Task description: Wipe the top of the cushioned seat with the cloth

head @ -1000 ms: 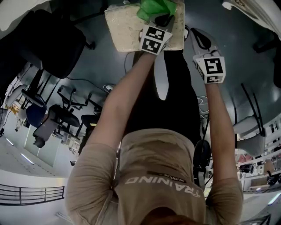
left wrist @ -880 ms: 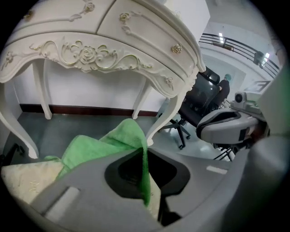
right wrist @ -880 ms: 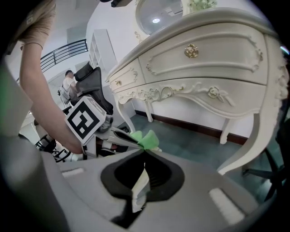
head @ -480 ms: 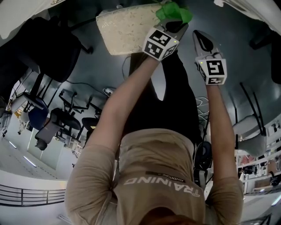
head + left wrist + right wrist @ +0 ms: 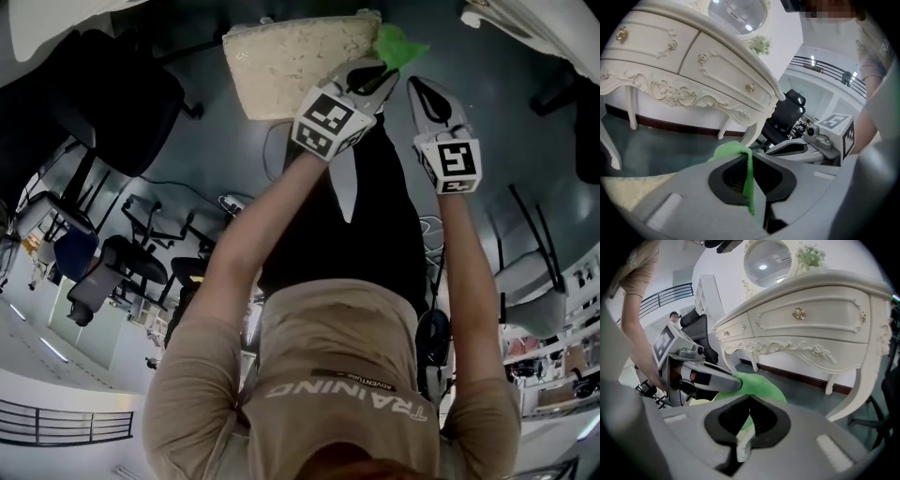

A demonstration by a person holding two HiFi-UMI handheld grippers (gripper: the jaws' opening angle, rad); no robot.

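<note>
Your left gripper is clamped on the green cloth, a fold pinched flat between its jaws. Your right gripper hangs just beside it, jaws together on nothing. The cloth sits at the right corner of the cushioned seat, partly off the edge. This looks like the end of a wiping stroke, so next press the cloth flat and draw it across the top. The cream dressing table stands beyond.
</note>
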